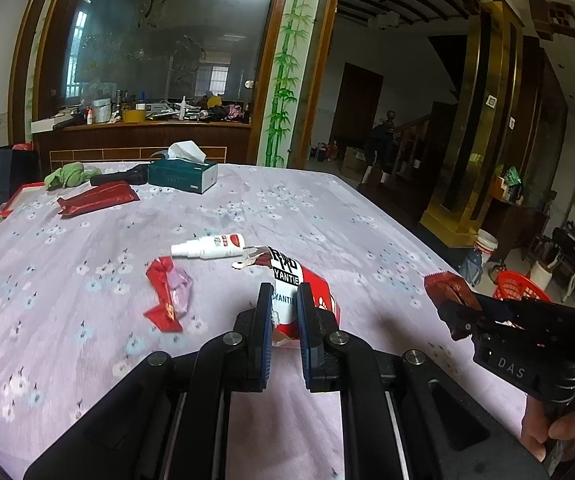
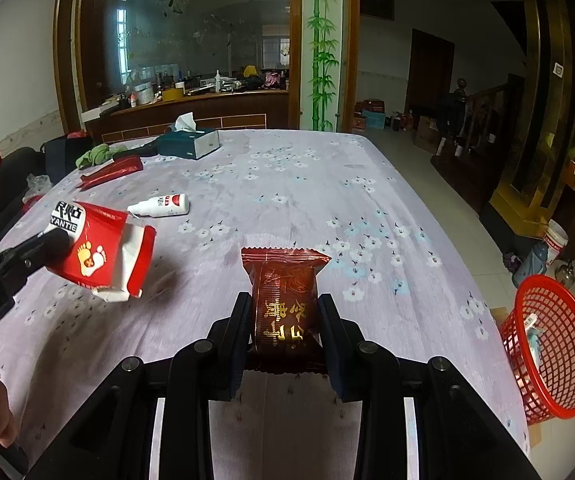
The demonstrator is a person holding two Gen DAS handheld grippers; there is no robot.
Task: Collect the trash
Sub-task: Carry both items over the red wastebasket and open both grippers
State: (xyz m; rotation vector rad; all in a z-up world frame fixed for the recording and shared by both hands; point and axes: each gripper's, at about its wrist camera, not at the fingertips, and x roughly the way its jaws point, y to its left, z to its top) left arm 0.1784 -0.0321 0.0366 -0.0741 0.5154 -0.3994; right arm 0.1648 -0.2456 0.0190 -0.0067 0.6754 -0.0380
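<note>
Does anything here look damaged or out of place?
Yes. The red box held in the left gripper is torn open, its white inside showing. A white spray bottle lies on its side on the table.

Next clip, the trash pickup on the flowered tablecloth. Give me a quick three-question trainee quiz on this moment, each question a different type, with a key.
1. True or false: the left claw is shut on the red-and-white box.
2. Multiple choice: what does the right claw hold? A) the spray bottle B) the dark red snack packet C) the tissue box
3. Fill in: the red basket stands off the table's ____ edge, seen from the right wrist camera.

Key: 1 true; 2 B; 3 right.
</note>
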